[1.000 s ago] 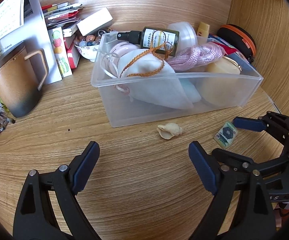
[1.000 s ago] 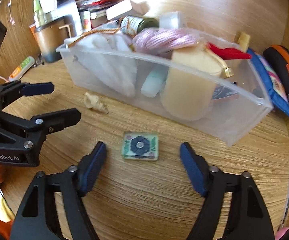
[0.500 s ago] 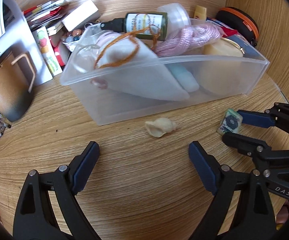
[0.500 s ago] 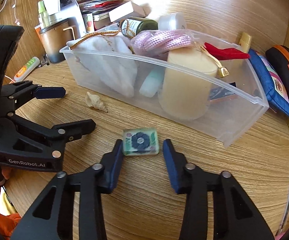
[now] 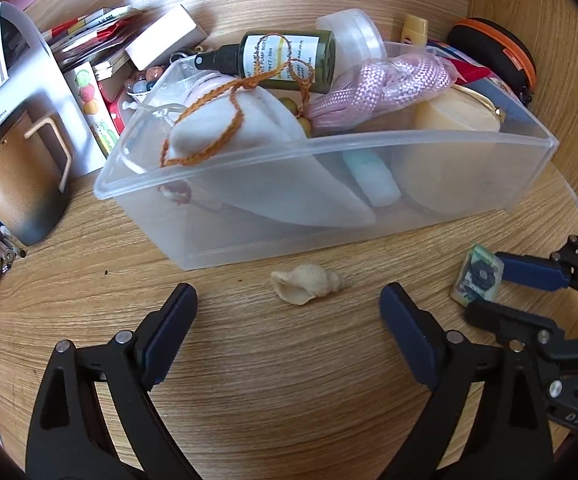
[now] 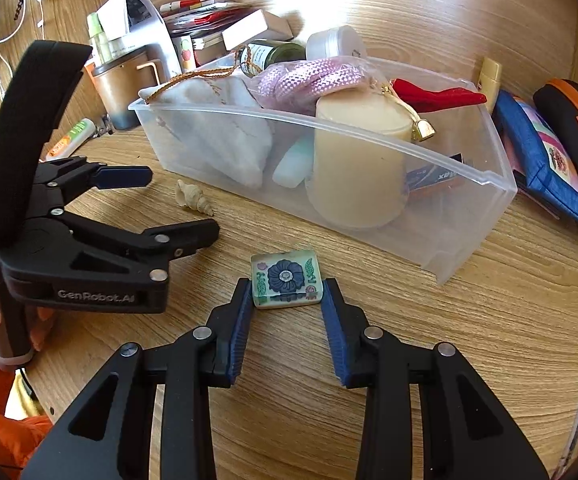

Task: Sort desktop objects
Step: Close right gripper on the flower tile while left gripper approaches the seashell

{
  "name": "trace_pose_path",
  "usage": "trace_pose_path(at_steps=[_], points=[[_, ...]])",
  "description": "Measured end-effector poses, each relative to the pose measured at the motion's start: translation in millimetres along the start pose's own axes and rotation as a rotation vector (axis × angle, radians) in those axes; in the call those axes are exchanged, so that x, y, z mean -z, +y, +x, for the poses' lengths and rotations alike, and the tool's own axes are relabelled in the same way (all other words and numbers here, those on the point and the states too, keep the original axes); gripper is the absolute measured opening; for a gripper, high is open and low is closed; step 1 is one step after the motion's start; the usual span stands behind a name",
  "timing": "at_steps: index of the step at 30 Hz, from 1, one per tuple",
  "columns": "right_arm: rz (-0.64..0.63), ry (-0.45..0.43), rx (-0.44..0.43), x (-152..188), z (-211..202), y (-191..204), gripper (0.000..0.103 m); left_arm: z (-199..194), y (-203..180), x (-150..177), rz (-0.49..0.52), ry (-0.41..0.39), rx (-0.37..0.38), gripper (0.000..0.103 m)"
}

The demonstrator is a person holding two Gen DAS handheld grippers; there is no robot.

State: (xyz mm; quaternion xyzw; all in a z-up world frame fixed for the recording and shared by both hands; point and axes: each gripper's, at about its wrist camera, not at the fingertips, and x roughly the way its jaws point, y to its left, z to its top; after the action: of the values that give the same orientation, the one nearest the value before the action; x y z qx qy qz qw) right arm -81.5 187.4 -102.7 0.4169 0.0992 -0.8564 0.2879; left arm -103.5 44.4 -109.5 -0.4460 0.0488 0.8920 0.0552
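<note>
A small glazed tile [image 6: 286, 279] with a blue flower lies on the wooden desk in front of the clear plastic bin [image 6: 329, 128]. My right gripper [image 6: 287, 292] is shut on the tile, one blue pad against each side. In the left wrist view the tile [image 5: 477, 276] stands tilted between the right gripper's [image 5: 485, 288] fingers. A pale seashell [image 5: 307, 288] rests on the desk by the bin's [image 5: 329, 148] front wall. My left gripper [image 5: 289, 304] is open, and the shell sits just beyond its fingertips. The right wrist view shows the shell [image 6: 193, 198] beside the left gripper [image 6: 179, 204].
The bin holds a white pouch, pink cord, a green spray bottle [image 5: 285, 60] and a cream candle [image 6: 353, 160]. A brown mug [image 5: 21, 184] and stacked books [image 5: 101, 40] stand at the left. A blue pouch [image 6: 545, 160] and orange-black case [image 5: 501, 52] lie to the right.
The right gripper's jaws have come together from wide apart onto the sides of the tile. My left gripper has drawn closer to the shell and the bin.
</note>
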Motion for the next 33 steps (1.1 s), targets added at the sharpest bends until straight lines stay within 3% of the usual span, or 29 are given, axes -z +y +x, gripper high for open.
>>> trace_pose_path(at_steps=[4,12,21,33], points=[[-0.002,-0.006,-0.014,0,-2,0,0.031,1,0,-3,-0.032,0.001,0.028,0.084],[-0.012,-0.034,-0.026,0,-7,2,0.031,-2,0,-6,-0.044,-0.009,0.030,0.072],[-0.001,-0.034,-0.013,-2,-7,1,0.031,-6,2,-10,-0.037,-0.029,0.036,0.040],[0.058,-0.055,-0.027,-5,-13,-6,0.031,-21,7,1,-0.035,-0.053,0.068,0.040]])
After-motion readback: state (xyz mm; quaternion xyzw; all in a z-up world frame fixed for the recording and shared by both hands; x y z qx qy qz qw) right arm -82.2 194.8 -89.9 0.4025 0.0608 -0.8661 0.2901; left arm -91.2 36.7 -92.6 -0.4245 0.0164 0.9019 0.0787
